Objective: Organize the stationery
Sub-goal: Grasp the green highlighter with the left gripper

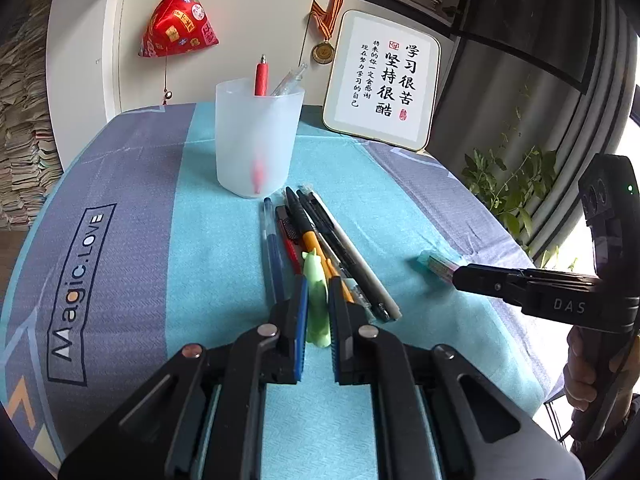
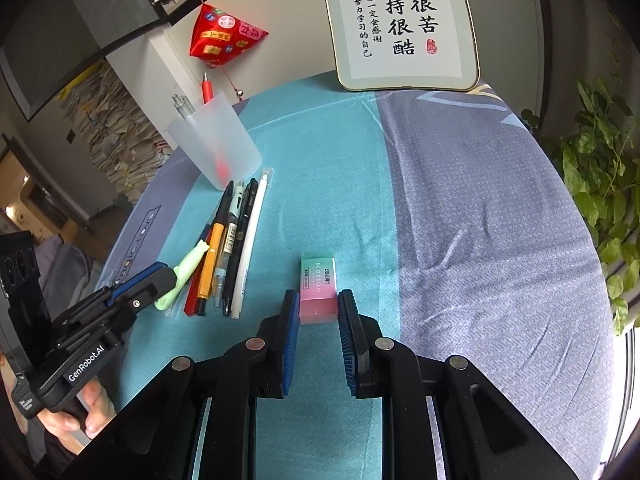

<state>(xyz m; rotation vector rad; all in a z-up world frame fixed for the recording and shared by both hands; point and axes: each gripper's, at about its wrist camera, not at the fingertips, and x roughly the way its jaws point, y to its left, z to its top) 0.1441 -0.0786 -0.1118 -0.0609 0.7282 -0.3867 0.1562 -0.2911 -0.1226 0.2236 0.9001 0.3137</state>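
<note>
A frosted cup (image 1: 256, 136) holds a red pen (image 1: 261, 76) and a clear pen; it also shows in the right wrist view (image 2: 214, 142). Several pens (image 1: 320, 248) lie side by side in front of it. My left gripper (image 1: 318, 292) is shut on a light green pen (image 1: 316, 304) among the pile, also visible in the right wrist view (image 2: 188, 268). My right gripper (image 2: 318, 300) is around a pink and green eraser (image 2: 317, 284) on the cloth, its jaws close to the sides. The eraser (image 1: 438, 265) shows in the left wrist view too.
A framed calligraphy board (image 1: 382, 80) leans at the back. A red hanging pouch (image 1: 178, 24) and a medal (image 1: 323, 52) hang on the wall. A plant (image 2: 600, 184) stands off the table's right edge. The cloth (image 2: 480, 208) is teal and grey.
</note>
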